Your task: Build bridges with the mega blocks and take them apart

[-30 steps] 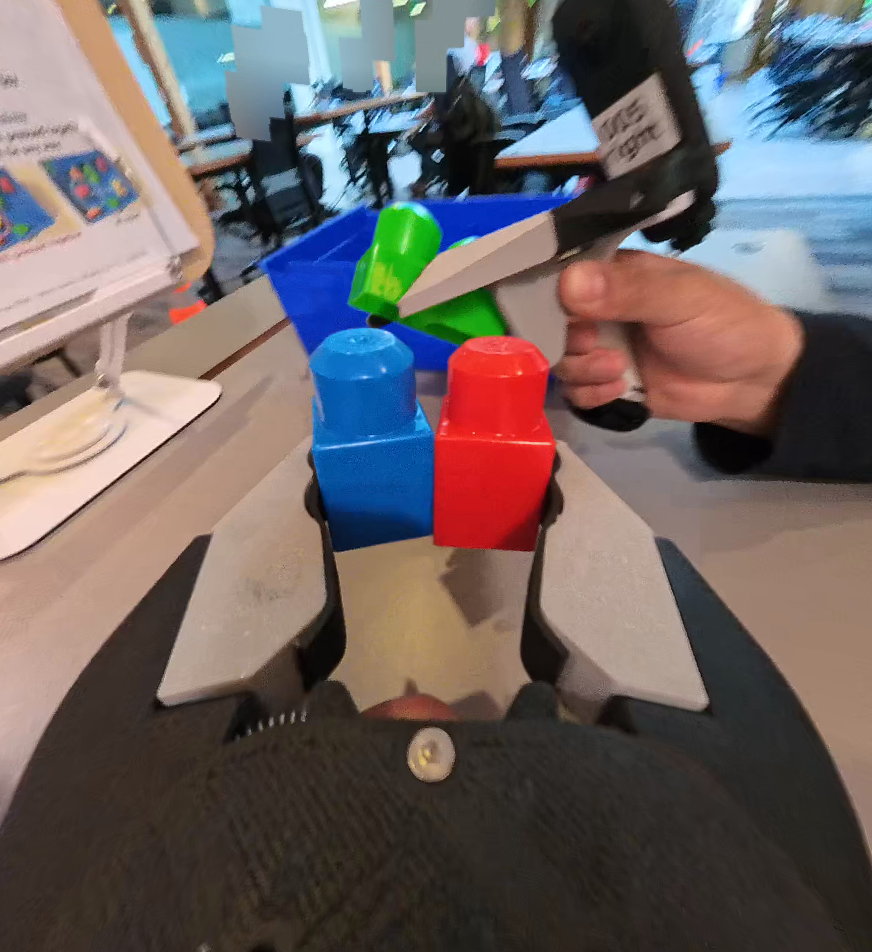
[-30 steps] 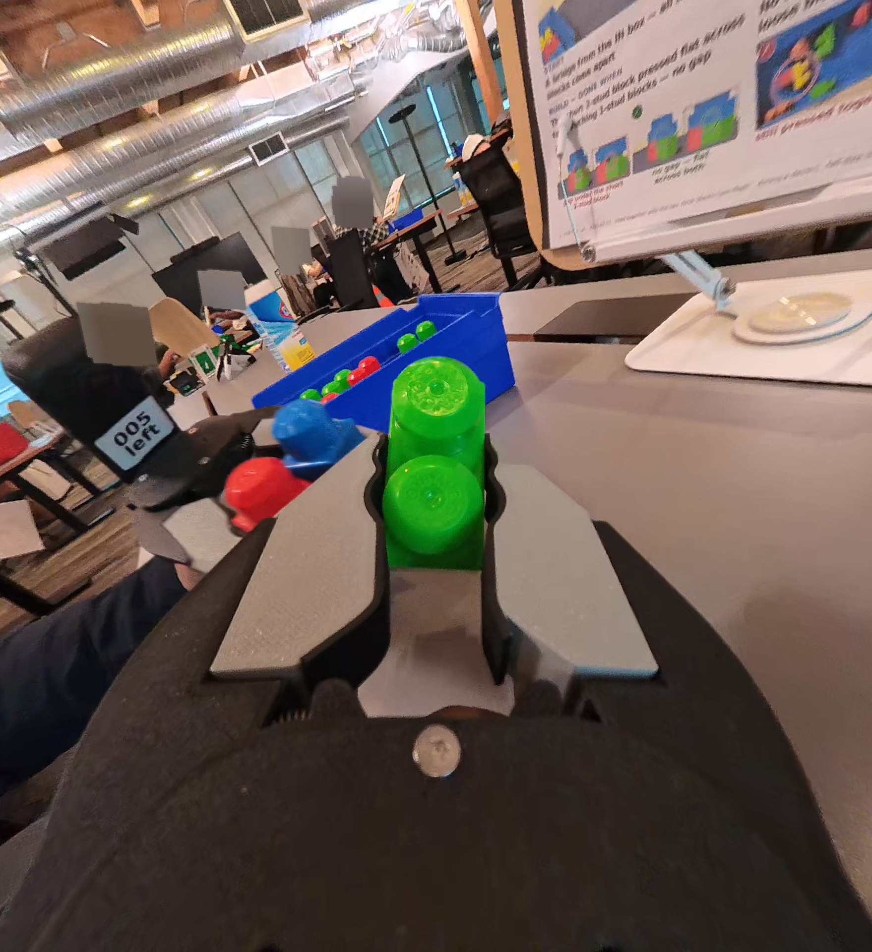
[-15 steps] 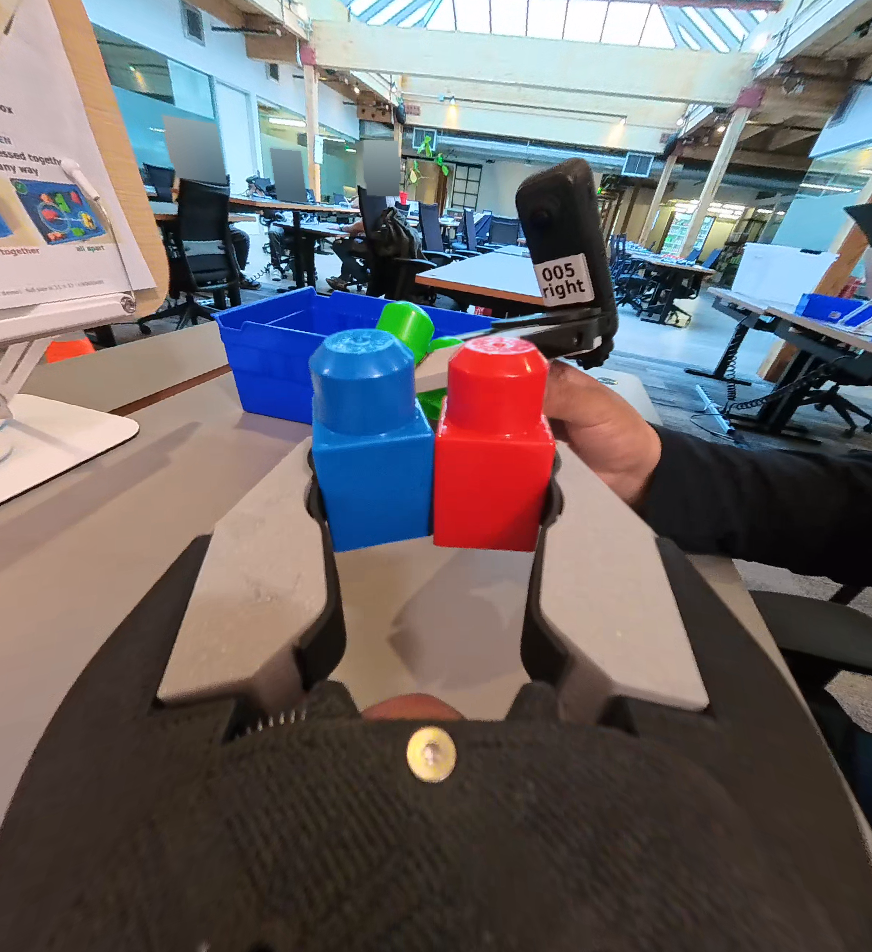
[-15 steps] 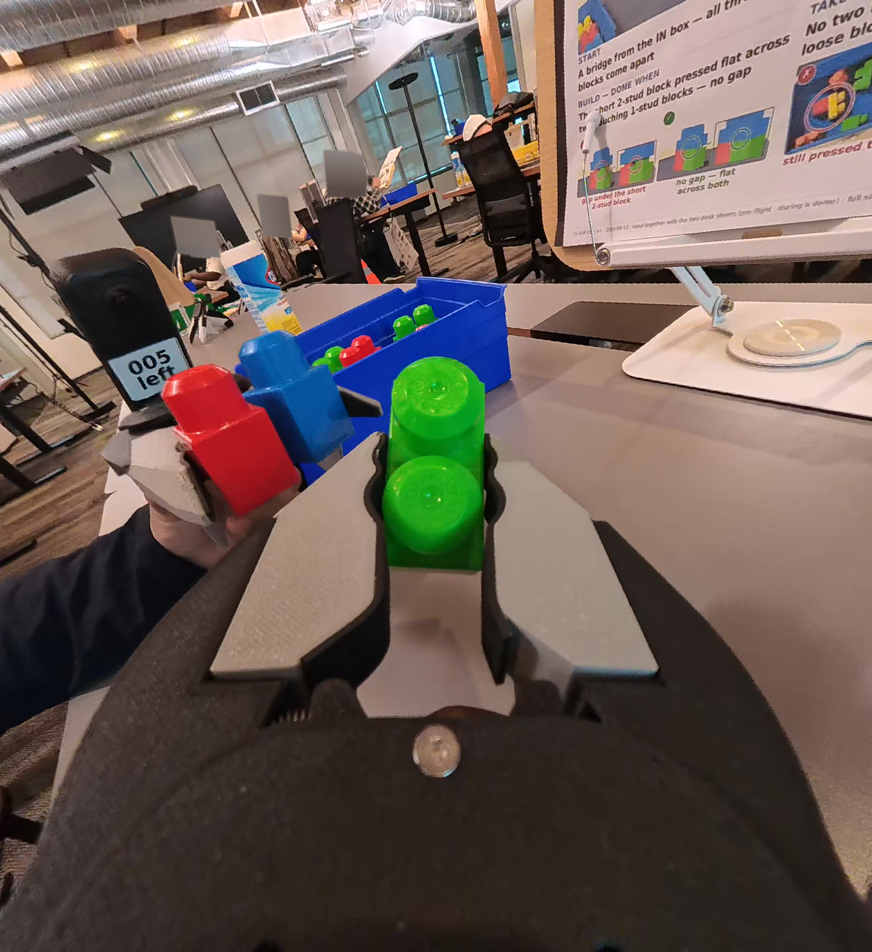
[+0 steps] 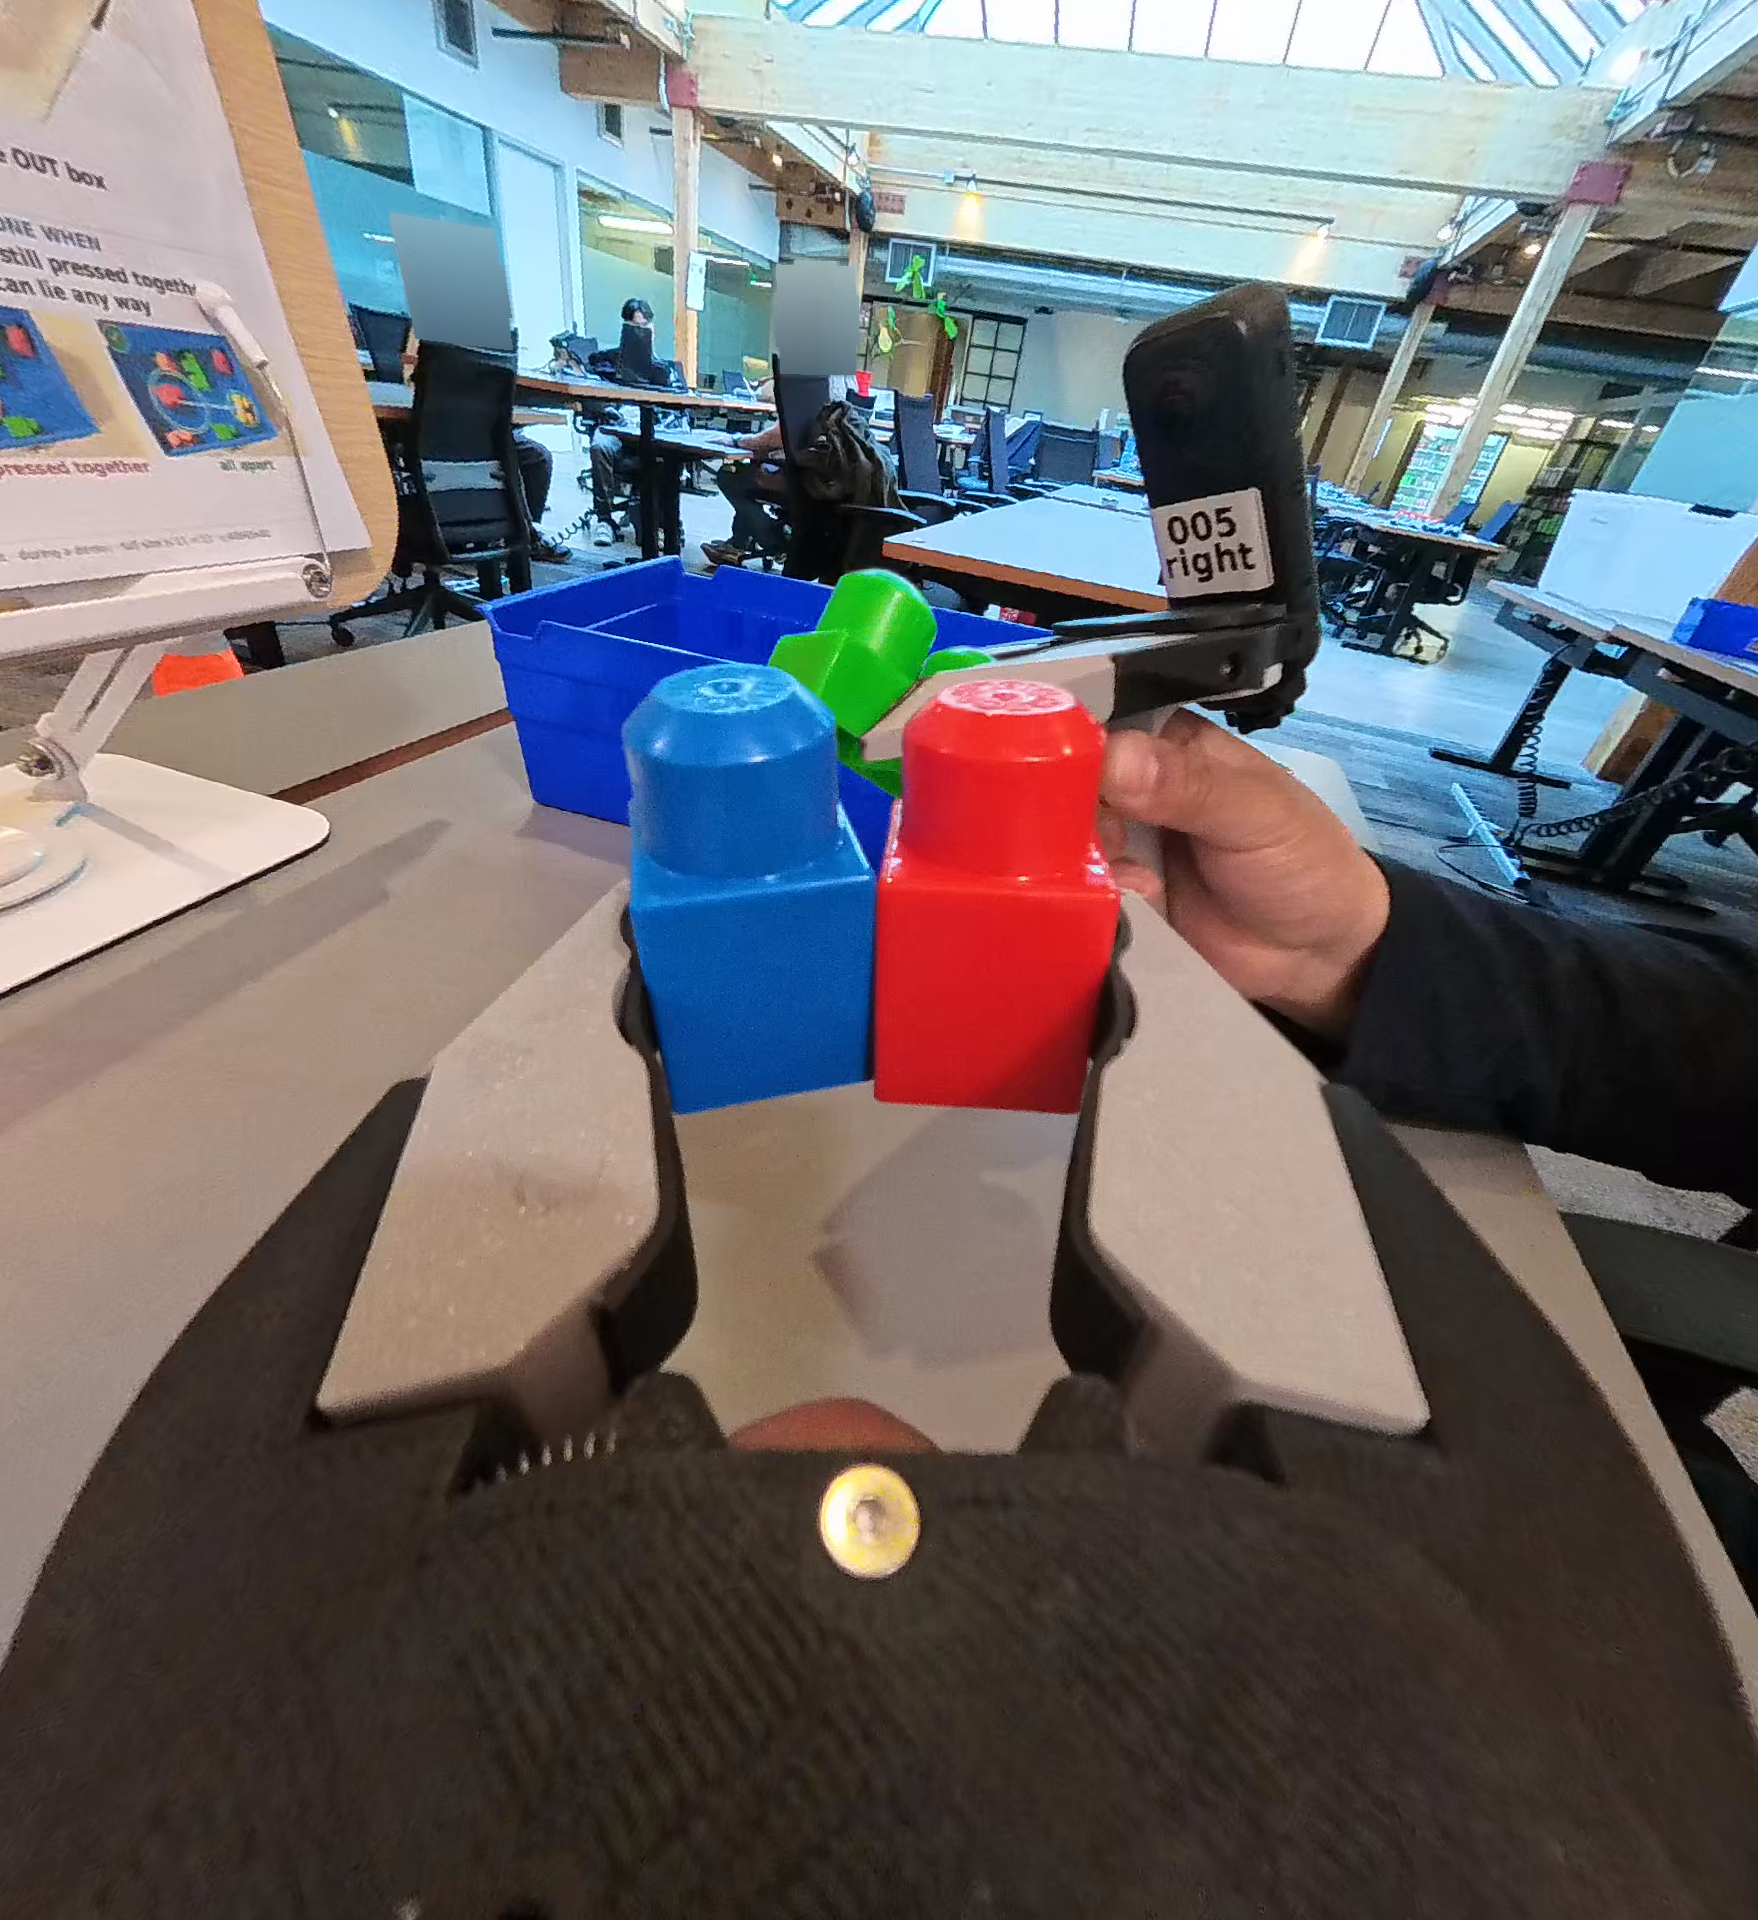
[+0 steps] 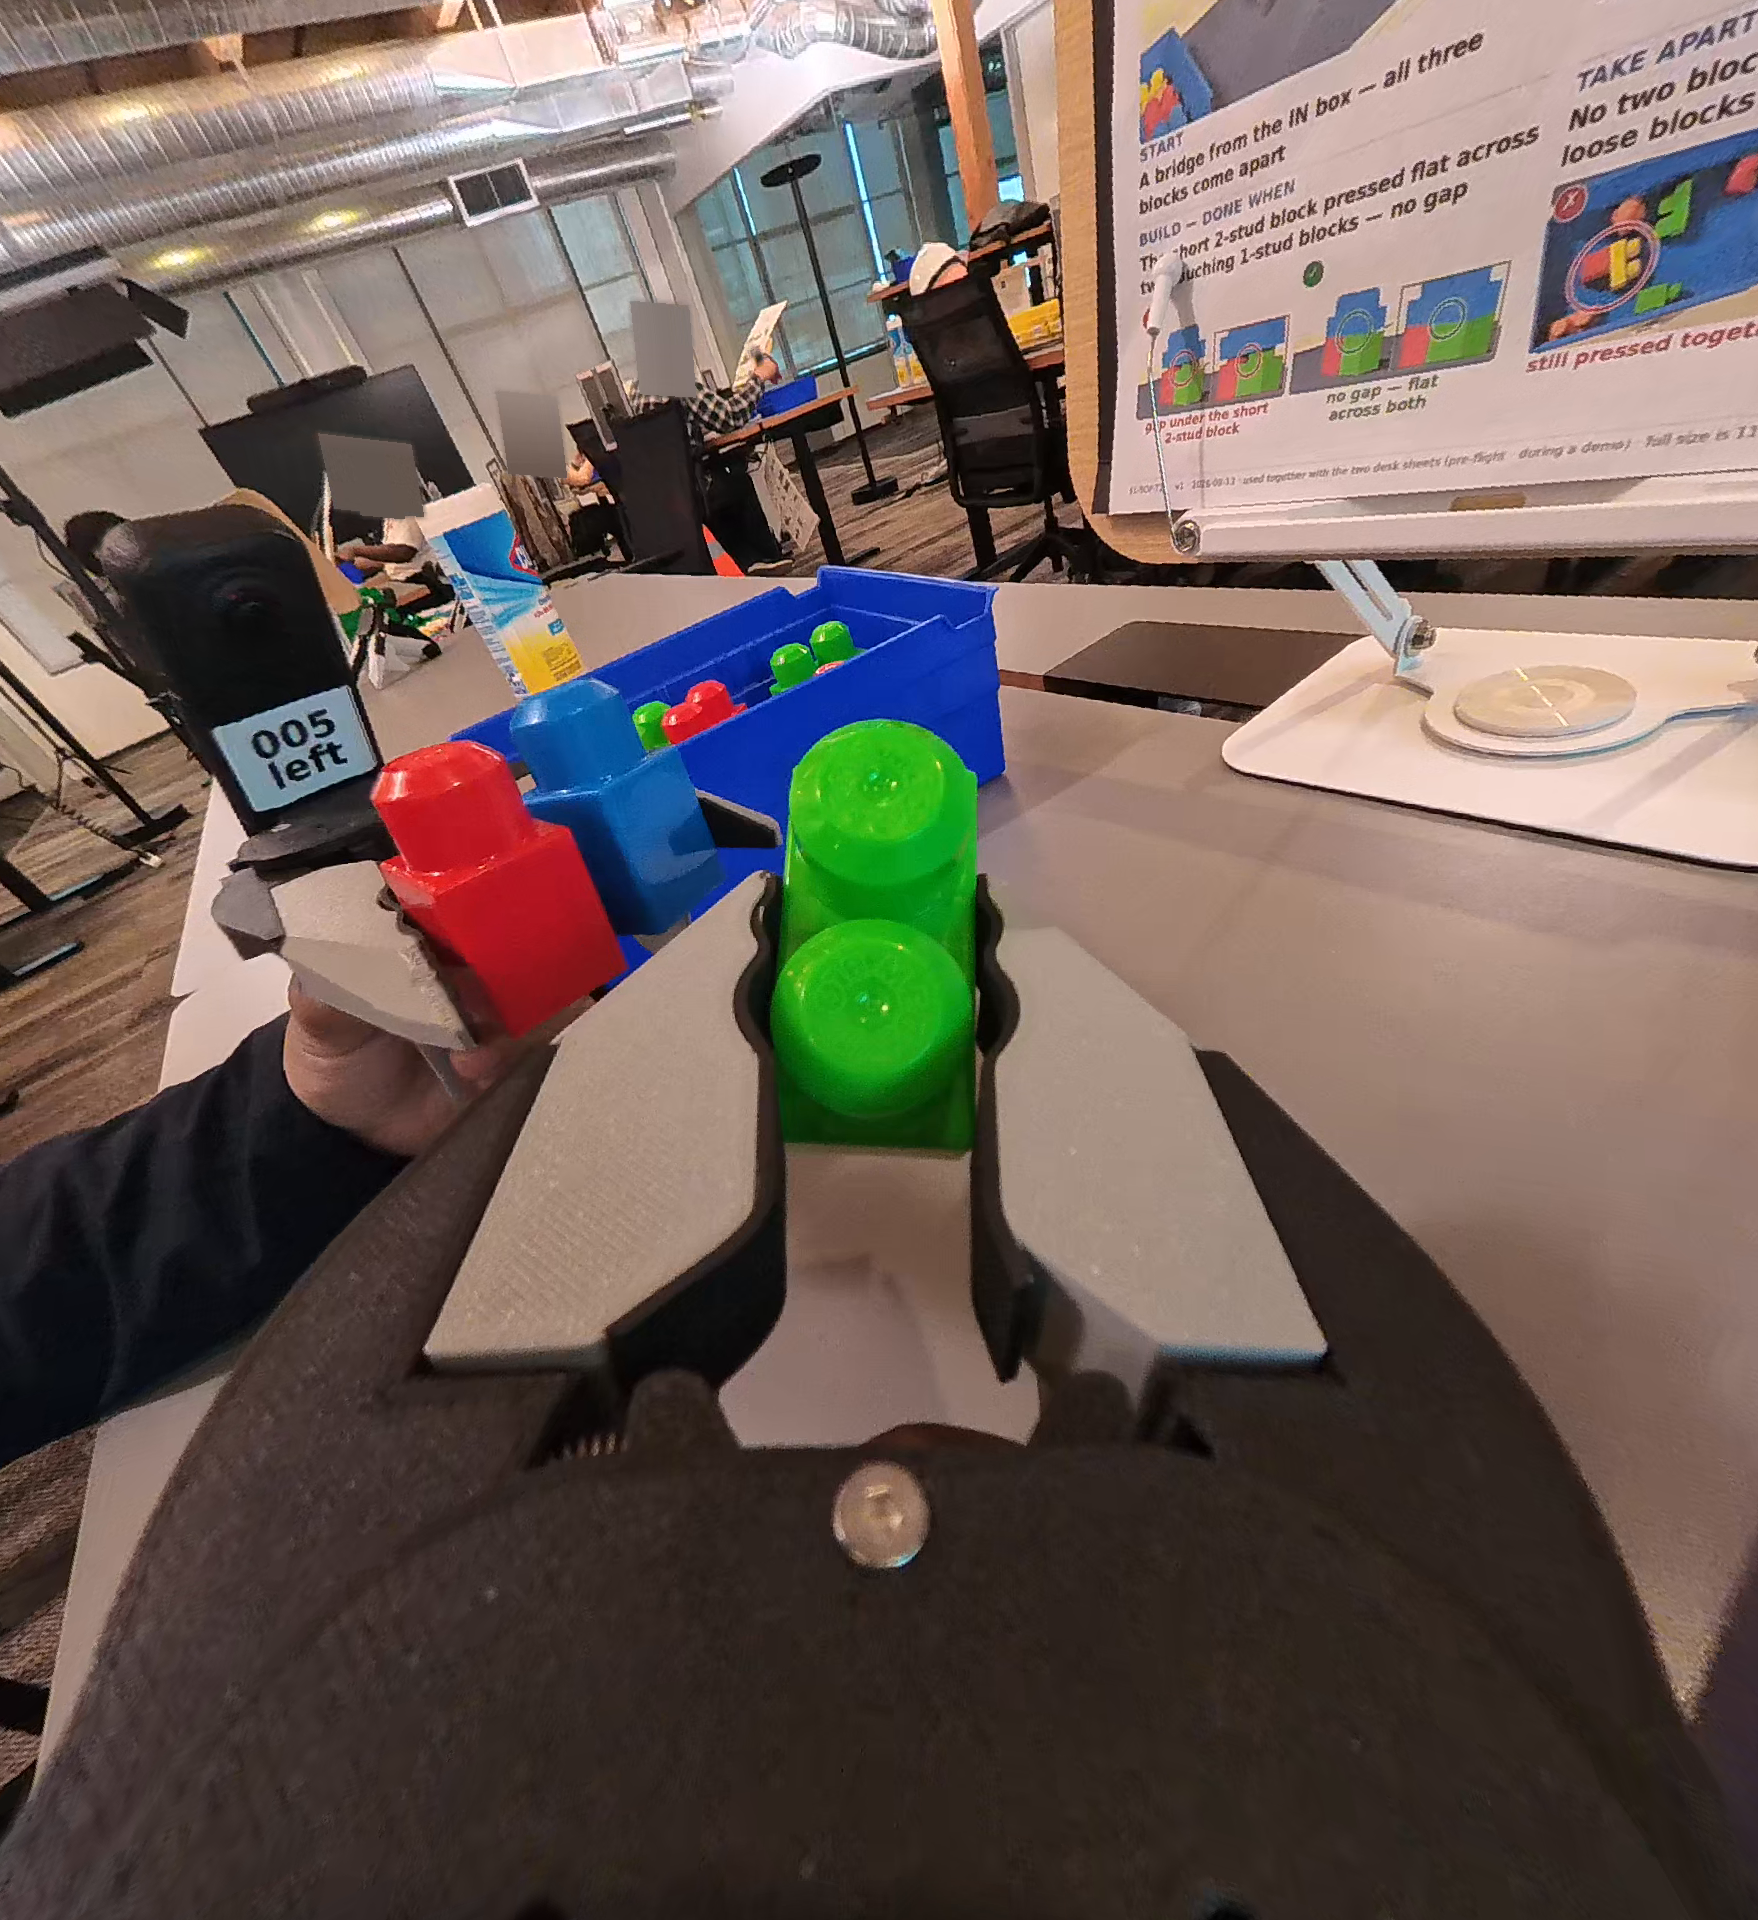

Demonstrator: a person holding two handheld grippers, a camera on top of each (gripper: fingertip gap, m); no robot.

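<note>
Left wrist view: we see the left gripper point(image 5: 870, 987) pinching a blue block point(image 5: 755, 935) and a red block point(image 5: 994, 925) side by side above the table point(image 5: 179, 1091). Right wrist view: the right gripper point(image 6: 875, 997) clamps a green two-stud block point(image 6: 880, 935); a blue bin point(image 6: 916, 696) sits behind.

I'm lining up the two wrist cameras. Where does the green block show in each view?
Left wrist view: the green block sits above centre, partly hidden behind the blue block and red block, clamped in the right gripper.
Right wrist view: the green block is at centre, between that gripper's own fingers.
Shared landmark: the blue bin behind the blocks.
</note>
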